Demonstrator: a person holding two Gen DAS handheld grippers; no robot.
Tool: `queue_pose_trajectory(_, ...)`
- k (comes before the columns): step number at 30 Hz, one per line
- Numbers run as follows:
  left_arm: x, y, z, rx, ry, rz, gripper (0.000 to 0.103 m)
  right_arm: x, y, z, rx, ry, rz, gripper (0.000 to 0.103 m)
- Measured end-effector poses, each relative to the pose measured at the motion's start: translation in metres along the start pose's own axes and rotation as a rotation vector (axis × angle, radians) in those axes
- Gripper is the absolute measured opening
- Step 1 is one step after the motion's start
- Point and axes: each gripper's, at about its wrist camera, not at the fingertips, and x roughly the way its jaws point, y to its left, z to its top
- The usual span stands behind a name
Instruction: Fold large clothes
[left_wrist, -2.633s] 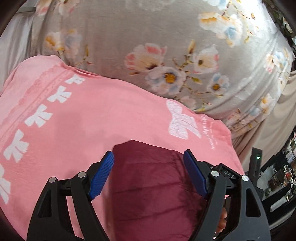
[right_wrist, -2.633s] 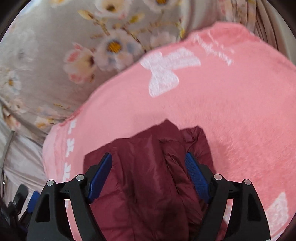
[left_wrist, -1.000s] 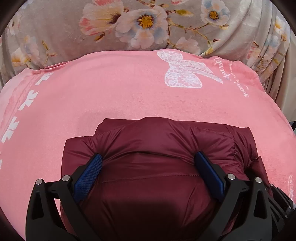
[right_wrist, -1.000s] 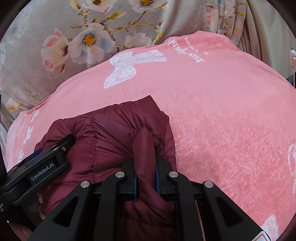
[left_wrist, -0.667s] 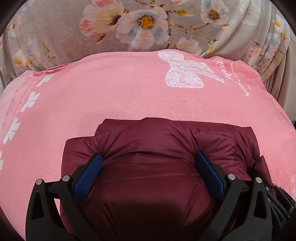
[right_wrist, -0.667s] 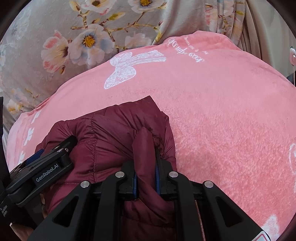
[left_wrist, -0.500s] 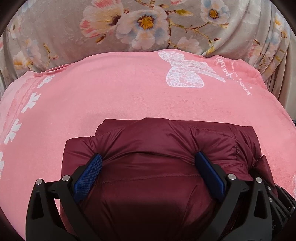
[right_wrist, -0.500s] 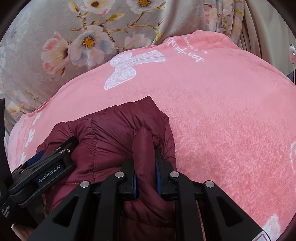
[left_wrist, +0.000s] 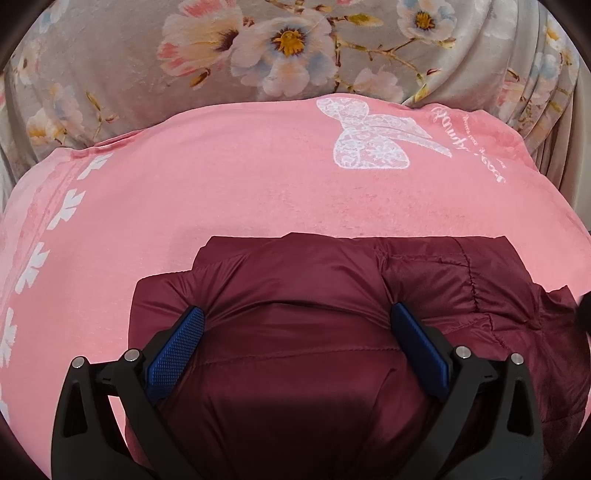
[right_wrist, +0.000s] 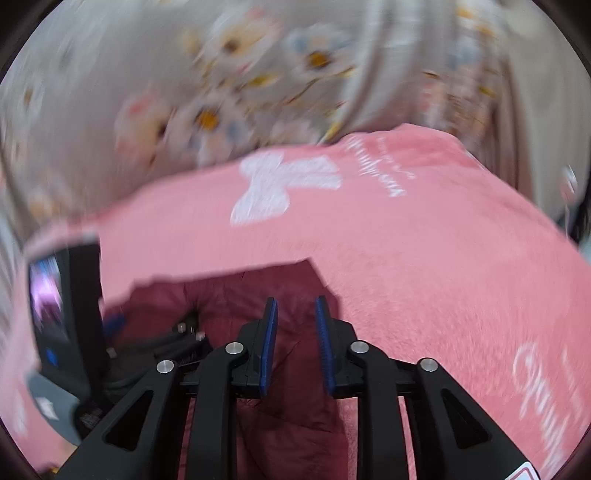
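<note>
On fuzzy pink blanket (left_wrist: 229, 206), glossy quilted maroon jacket (left_wrist: 295, 295).

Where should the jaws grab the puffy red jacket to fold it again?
Probably the jacket's far right corner, coming from the right. That edge lies flat and free on the pink blanket, while the puffy middle bulges too wide to pinch.

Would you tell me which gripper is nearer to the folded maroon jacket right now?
Left. The left gripper presses into the maroon jacket, puffed fabric bulging between its wide-set pads. The right gripper sits just above it, jaws opening, with no fabric pinched between them.
</note>
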Motion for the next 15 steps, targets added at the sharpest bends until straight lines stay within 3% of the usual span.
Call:
queue_pose_trajectory(4, -0.016, 0.010, -0.003, -0.013, 0.023, -0.018, 0.098, 0.037, -0.012, -0.010, 0.035, 0.105, 0.003, 0.014)
queue_pose_trajectory(8, -0.037, 0.026, -0.015, -0.071, 0.044, -0.081, 0.098, 0.051, -0.021, -0.020, 0.063, 0.115, 0.019, 0.013)
queue_pose_trajectory(15, -0.029, 0.031, -0.031, -0.096, 0.024, -0.062, 0.098, 0.056, -0.045, -0.032, 0.184, 0.130, 0.159, 0.012)
